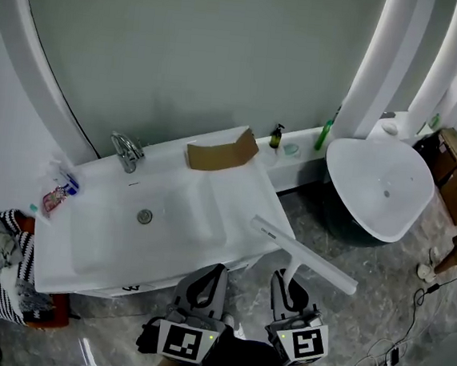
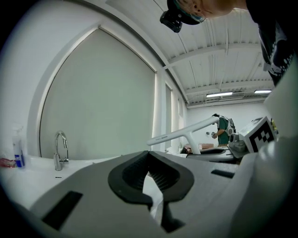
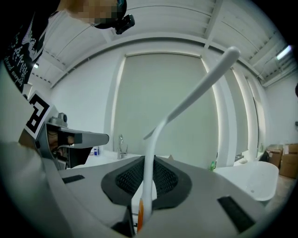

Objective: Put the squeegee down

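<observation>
A white squeegee (image 1: 302,254) hangs over the front right corner of the white sink counter (image 1: 236,191), with its long blade slanting from upper left to lower right. My right gripper (image 1: 287,280) is shut on its thin handle from below. In the right gripper view the handle (image 3: 148,162) stands between the black pads and the blade rises to the upper right. My left gripper (image 1: 212,271) sits beside it at the counter's front edge. Its jaws (image 2: 149,155) are shut with nothing in them. The squeegee (image 2: 181,132) also shows to the right in the left gripper view.
A faucet (image 1: 125,152) and a cardboard box (image 1: 219,153) stand at the back of the counter, with bottles (image 1: 276,136) on the ledge beyond. A white tub (image 1: 381,189) is at the right, cardboard boxes (image 1: 455,172) past it, clothes (image 1: 3,269) at the left, cables (image 1: 388,358) on the floor.
</observation>
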Action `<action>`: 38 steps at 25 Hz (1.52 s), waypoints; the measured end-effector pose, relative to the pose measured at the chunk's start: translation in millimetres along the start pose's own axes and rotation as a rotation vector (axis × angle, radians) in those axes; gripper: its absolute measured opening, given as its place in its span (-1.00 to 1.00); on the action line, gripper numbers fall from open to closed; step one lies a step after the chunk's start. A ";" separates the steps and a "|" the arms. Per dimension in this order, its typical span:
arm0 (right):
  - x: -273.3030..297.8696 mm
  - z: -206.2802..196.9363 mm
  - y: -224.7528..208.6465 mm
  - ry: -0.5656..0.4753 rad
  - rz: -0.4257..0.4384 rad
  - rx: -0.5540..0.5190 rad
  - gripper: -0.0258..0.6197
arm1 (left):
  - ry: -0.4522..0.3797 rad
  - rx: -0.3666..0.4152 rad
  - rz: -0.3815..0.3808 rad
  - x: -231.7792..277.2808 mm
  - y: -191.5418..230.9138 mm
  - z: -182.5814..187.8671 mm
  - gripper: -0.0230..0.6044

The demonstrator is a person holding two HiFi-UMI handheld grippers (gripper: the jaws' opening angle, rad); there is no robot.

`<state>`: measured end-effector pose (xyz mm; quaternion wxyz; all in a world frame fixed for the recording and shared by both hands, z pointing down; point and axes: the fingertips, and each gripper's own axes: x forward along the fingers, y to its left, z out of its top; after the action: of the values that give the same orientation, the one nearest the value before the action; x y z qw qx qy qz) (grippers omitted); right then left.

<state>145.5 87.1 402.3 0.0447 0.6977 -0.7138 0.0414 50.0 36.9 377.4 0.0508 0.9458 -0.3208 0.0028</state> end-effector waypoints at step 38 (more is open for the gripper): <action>166.5 -17.8 -1.0 0.184 0.104 0.070 -0.77 | 0.070 -0.090 0.035 95.5 129.8 -6.5 -0.91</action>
<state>142.9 -76.0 440.2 0.0837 0.6542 -0.7399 0.1325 47.2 -122.8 399.8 0.1042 0.9361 -0.3352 0.0225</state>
